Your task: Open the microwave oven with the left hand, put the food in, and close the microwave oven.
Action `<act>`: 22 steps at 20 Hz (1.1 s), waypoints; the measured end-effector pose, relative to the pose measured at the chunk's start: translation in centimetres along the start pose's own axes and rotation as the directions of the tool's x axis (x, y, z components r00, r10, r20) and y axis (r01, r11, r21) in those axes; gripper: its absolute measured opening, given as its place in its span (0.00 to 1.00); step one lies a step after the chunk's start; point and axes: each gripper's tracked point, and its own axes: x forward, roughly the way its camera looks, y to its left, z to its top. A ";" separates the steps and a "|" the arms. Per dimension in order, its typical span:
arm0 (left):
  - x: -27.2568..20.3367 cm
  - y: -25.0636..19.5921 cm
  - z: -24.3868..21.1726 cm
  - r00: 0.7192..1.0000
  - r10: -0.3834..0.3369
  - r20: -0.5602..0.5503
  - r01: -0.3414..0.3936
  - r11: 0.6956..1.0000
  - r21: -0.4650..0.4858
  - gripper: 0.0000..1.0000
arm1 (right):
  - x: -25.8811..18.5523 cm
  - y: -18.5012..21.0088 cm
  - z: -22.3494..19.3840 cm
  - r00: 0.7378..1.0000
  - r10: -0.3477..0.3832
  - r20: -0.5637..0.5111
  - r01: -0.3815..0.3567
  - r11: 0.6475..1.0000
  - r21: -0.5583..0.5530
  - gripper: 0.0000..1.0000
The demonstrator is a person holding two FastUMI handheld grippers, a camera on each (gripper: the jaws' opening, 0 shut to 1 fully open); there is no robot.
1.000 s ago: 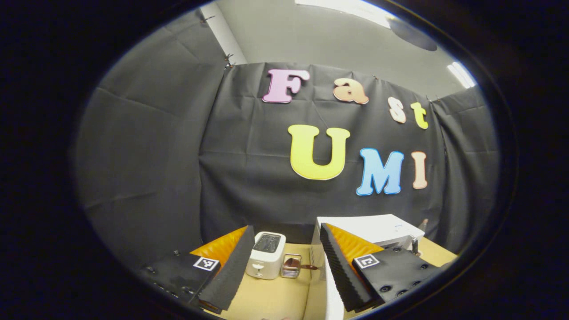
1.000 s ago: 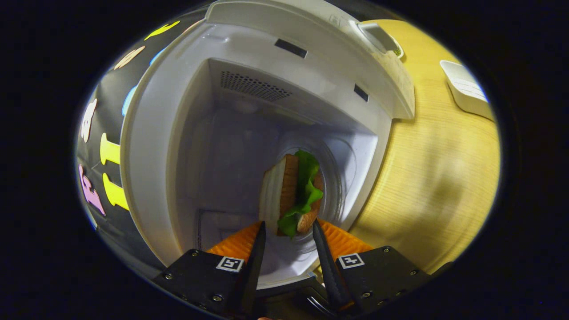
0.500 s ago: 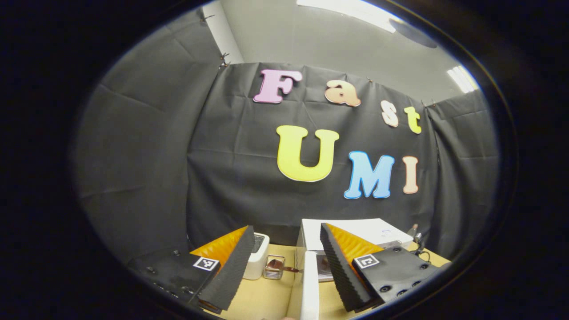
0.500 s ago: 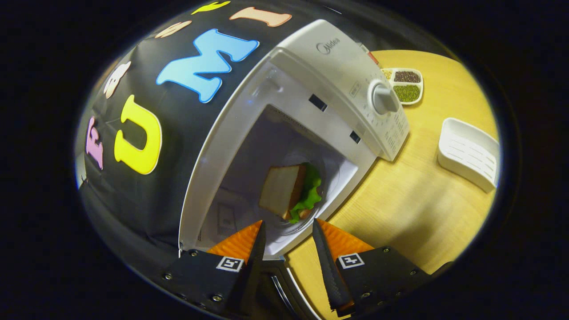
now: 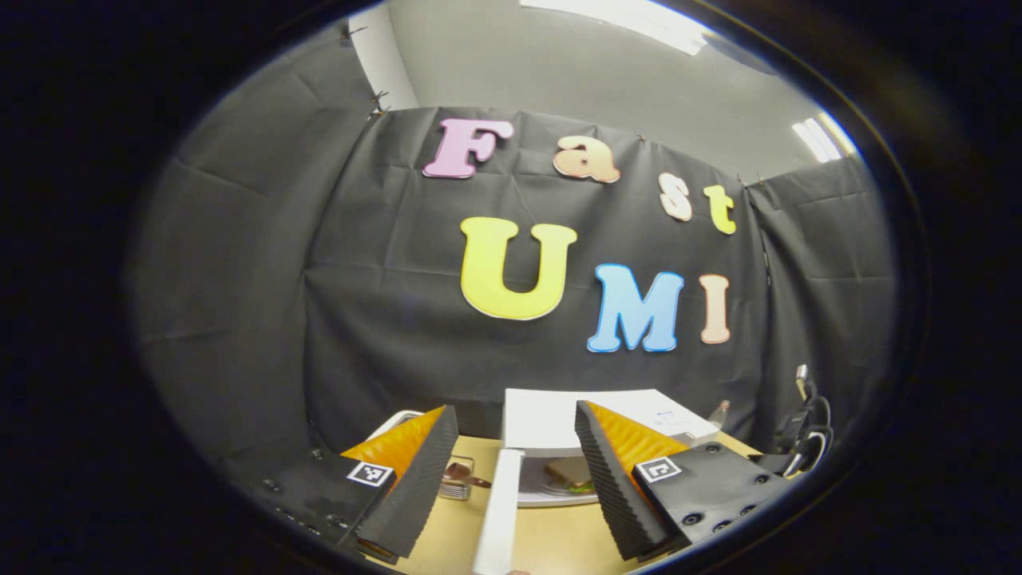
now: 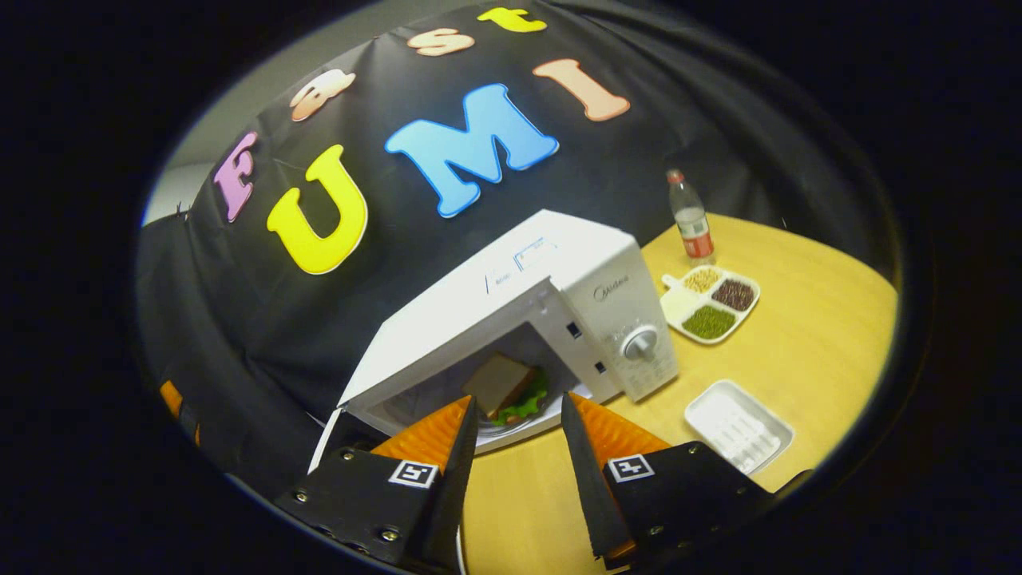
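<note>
The white microwave [image 6: 559, 287] stands open on the wooden table. A sandwich [image 6: 505, 386] with lettuce lies on the plate inside its cavity. My right gripper [image 6: 519, 435] hangs open and empty in front of the oven, back from the opening. In the left gripper view, the microwave [image 5: 551, 415] sits low and the sandwich [image 5: 568, 473] shows inside. The white edge of the open door [image 5: 499, 511] runs up between the fingers of my left gripper [image 5: 515, 427]. That gripper is open wide, with its fingers apart from the door edge.
Right of the microwave stand a drink bottle [image 6: 691, 222], a divided dish of beans [image 6: 709, 307] and an empty white tray [image 6: 738, 427]. Left of the door, a small glass holder [image 5: 457, 479] and part of a white toaster [image 5: 397, 418] sit on the table [image 6: 806, 335].
My right gripper has drawn back out of the oven, leaving the sandwich inside. The left gripper view has swung, so the door edge now sits further left between its fingers.
</note>
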 end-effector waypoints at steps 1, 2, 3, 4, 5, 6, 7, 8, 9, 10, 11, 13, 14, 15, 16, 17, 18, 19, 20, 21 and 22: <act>0.1 -0.9 0.1 1.000 -0.009 0.001 0.009 1.000 0.002 0.97 | -0.9 -0.3 1.4 0.999 -0.003 0.033 0.004 0.999 -0.046 0.62; 0.2 -1.9 0.2 1.000 -0.017 0.005 0.016 1.000 0.005 0.95 | -1.8 -0.5 2.9 0.998 -0.003 0.065 0.009 0.996 -0.092 0.63; 0.3 -2.8 0.1 1.000 -0.024 0.009 0.024 1.000 0.011 0.95 | -2.7 -0.8 4.5 0.995 -0.006 0.101 0.020 0.990 -0.138 0.63; 0.4 -3.7 0.2 0.999 -0.031 0.010 0.031 0.999 0.017 0.95 | -3.7 -0.8 6.2 0.990 0.002 0.140 0.024 0.983 -0.184 0.63; 0.5 -4.6 0.2 0.999 -0.038 0.011 0.038 0.999 0.021 0.95 | -4.5 -1.0 7.6 0.986 0.005 0.169 0.035 0.973 -0.229 0.65; 0.5 -5.5 0.3 0.999 -0.045 0.013 0.044 0.999 0.023 0.95 | -5.1 -0.9 8.5 0.984 0.011 0.179 0.037 0.963 -0.268 0.65; 0.5 -6.4 0.1 0.999 -0.049 0.012 0.049 0.998 0.030 0.97 | -6.1 -1.1 9.1 0.984 0.015 0.178 0.042 0.950 -0.311 0.74; 0.4 -7.2 -0.1 0.999 -0.050 0.013 0.050 0.998 0.040 0.97 | -6.8 -1.1 10.1 0.981 0.019 0.193 0.050 0.938 -0.343 0.82; 0.4 -8.0 -0.1 0.998 -0.053 0.016 0.052 0.998 0.048 0.95 | -7.2 -0.8 11.1 0.975 0.032 0.219 0.052 0.928 -0.368 0.97; 0.2 -8.6 -0.1 0.999 -0.051 0.017 0.050 0.997 0.055 0.97 | -7.9 -0.6 12.2 0.969 0.043 0.244 0.057 0.920 -0.389 0.97; 0.1 -9.0 -0.1 0.999 -0.044 0.021 0.043 0.997 0.064 0.97 | -8.9 -0.5 13.0 0.964 0.053 0.261 0.058 0.914 -0.400 0.97; -0.3 -10.4 0.1 0.998 -0.054 0.028 0.052 0.996 0.073 0.97 | -10.4 0.2 14.8 0.954 0.087 0.287 0.039 0.913 -0.407 0.97; -0.5 -10.9 0.1 0.998 -0.056 0.026 0.054 0.995 0.080 0.92 | -11.0 0.2 15.7 0.950 0.089 0.299 0.043 0.913 -0.407 0.97; -0.6 -11.1 0.1 0.998 -0.057 0.026 0.054 0.995 0.088 0.92 | -11.5 0.0 16.5 0.945 0.095 0.312 0.046 0.909 -0.415 0.96; -0.7 -11.3 0.2 0.998 -0.056 0.026 0.053 0.994 0.093 0.92 | -12.1 0.0 17.3 0.940 0.100 0.327 0.049 0.907 -0.419 0.96; -0.8 -11.5 0.1 0.998 -0.055 0.024 0.053 0.994 0.094 0.92 | -12.4 -0.1 17.8 0.935 0.101 0.339 0.054 0.906 -0.420 0.96; -1.1 -11.7 0.1 0.998 -0.060 0.022 0.057 0.994 0.091 0.92 | -12.8 -0.3 18.3 0.932 0.103 0.347 0.057 0.904 -0.423 0.96; -1.2 -11.8 0.1 0.998 -0.064 0.021 0.062 0.994 0.089 0.93 | -13.1 -0.5 18.6 0.930 0.101 0.352 0.062 0.904 -0.423 0.96; -1.2 -11.8 0.2 0.998 -0.066 0.021 0.064 0.994 0.089 0.94 | -13.4 -0.6 18.8 0.929 0.102 0.356 0.063 0.904 -0.422 0.96; -1.2 -11.8 0.1 0.997 -0.070 0.016 0.068 0.994 0.089 0.94 | -13.6 -0.6 19.0 0.927 0.101 0.361 0.066 0.904 -0.422 0.96; -1.4 -11.7 0.1 0.997 -0.072 0.008 0.071 0.994 0.088 0.94 | -13.8 -0.8 19.1 0.926 0.096 0.366 0.073 0.904 -0.422 0.96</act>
